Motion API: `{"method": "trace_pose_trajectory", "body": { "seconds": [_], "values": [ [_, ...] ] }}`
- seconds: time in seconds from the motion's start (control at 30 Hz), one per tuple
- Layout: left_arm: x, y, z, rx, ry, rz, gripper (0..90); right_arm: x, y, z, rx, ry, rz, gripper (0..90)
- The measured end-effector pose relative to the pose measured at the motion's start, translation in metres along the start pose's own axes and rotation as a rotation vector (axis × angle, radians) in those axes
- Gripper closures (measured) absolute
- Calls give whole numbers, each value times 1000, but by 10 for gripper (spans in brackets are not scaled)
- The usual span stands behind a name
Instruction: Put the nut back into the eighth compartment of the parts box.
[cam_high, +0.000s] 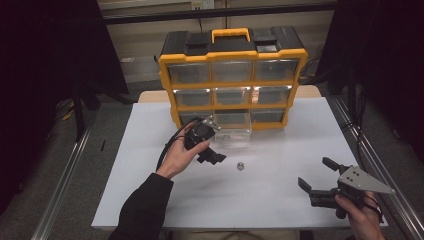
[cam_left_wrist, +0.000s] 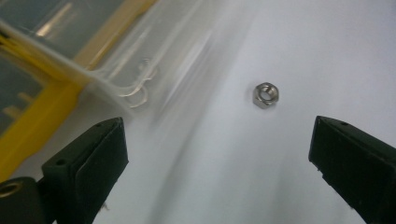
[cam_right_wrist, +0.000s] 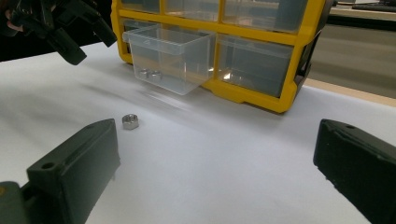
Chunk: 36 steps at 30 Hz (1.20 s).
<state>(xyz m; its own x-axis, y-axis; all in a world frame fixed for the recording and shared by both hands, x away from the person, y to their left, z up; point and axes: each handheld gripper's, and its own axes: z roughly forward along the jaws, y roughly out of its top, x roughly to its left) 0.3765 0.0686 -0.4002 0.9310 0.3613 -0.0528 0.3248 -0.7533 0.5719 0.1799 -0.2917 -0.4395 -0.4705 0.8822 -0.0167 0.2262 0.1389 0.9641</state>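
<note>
We are wearing a black long sleeve (cam_high: 142, 207) on our left arm, reaching to the wrist. Our left gripper (cam_high: 214, 156) is showing a black body with a small grey plate on top and a black cable (cam_high: 165, 150) looping from it. Our right gripper (cam_high: 316, 179) is carrying a grey three-cornered plate (cam_high: 364, 181) dotted with small screws, and a dark strap is circling that wrist. In both gripper views our fingers (cam_left_wrist: 88, 163) are appearing as blocky matte black wedges, each bearing a small round hole
</note>
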Motion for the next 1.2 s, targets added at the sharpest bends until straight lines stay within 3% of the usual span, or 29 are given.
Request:
{"method": "trace_pose_trajectory", "body": {
  "seconds": [0.17,0.2,0.3,0.57,0.8,1.03,1.2],
  "values": [
    [-6,2,8,10,-20,3,46,0,0,0,1,2,-1,1],
    [-7,3,10,22,-31,20,46,0,0,0,-1,2,0,1],
    [-11,5,16,31,-59,12,47,0,0,0,1,4,0,1],
    [-21,12,31,53,-65,18,48,0,0,0,0,5,-3,1],
    [-31,23,43,72,-112,39,52,0,0,1,-4,9,-3,1],
    [-36,28,56,113,-124,78,54,0,0,1,-2,7,-1,1],
    [-35,30,65,154,-106,56,54,1,0,1,-4,10,-4,1]
  ]
}}
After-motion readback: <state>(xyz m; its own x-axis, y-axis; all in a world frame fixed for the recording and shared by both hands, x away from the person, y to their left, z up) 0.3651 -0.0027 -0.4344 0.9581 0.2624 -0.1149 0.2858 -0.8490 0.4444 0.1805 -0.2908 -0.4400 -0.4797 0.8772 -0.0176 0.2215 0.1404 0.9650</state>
